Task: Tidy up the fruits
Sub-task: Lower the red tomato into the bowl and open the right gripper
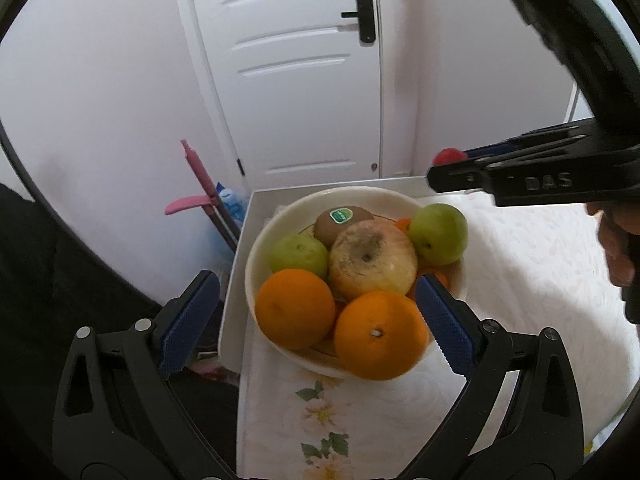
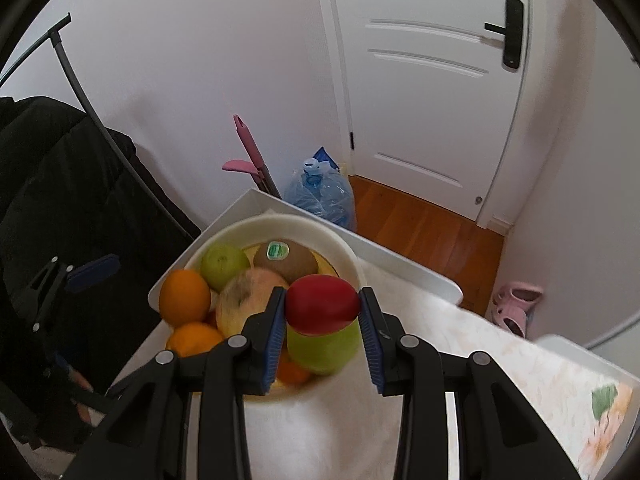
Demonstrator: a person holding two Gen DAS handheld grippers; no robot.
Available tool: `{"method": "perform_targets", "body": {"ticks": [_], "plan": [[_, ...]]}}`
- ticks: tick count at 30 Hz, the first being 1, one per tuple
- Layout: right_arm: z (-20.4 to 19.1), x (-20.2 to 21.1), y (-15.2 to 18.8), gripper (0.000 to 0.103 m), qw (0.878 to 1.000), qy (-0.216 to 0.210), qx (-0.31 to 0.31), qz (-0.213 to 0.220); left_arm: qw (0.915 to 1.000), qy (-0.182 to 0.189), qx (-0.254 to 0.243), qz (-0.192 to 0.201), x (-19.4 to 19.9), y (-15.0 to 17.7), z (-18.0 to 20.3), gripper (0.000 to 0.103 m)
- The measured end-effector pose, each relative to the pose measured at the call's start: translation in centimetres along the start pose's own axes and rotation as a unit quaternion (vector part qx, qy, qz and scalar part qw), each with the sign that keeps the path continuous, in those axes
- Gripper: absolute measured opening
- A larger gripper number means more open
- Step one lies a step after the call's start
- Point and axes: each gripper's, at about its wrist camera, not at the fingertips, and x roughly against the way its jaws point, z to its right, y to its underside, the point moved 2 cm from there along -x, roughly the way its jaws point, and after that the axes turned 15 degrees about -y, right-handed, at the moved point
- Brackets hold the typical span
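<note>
Table (image 1: 520, 280): floral cloth, filling lower right of left wrist view.
Bowl (image 1: 256, 256): cream, frame centre, at table's far corner; holds two oranges, two green fruits, a kiwi and a blotched apple (image 1: 372, 260).
Left gripper (image 1: 316, 316): jaws wide, empty, either side of bowl's near rim.
Right gripper (image 2: 322, 322): clamped on red fruit (image 2: 322, 300), above the bowl's right side, centre of right wrist view.

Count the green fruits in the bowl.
2. One green fruit lies at the bowl's left side behind an orange; the other at the right rim. More may be hidden underneath.
</note>
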Motion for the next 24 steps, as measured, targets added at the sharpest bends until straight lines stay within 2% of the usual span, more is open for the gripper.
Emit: {"method": "perform_targets", "body": {"ticks": [10, 16, 18, 19, 20, 24], "plan": [[2.3, -4.8, -2.0, 0.033, 0.999, -0.031, -0.004, -0.032, 0.9997, 0.016, 0.010, -0.015, -2.3, -1.3, -1.0, 0.103], [3.2, -5.9, -2.1, 0.033, 0.999, -0.035, -0.017, -0.037, 0.9994, 0.022, 0.013, -0.023, -3.2, -1.3, -1.5, 0.103], [3.3, -6.0, -2.2, 0.049, 0.998, -0.036, -0.024, -0.036, 0.9993, 0.025, 0.013, -0.026, -3.4, -1.3, -1.6, 0.103], [3.4, -6.0, -2.2, 0.069, 0.998, -0.034, -0.026, -0.035, 0.9992, 0.027, 0.013, -0.028, -3.4, -1.2, -1.7, 0.103], [3.4, -5.9, -2.3, 0.085, 0.999, -0.031, -0.026, -0.032, 0.9991, 0.028, 0.013, -0.028, -3.5, -1.2, -1.7, 0.103], [3.2, -5.3, -2.4, 0.087, 0.999, -0.018, -0.029, -0.021, 0.9989, 0.035, 0.011, -0.028, -3.5, -1.3, -2.0, 0.103]]}}
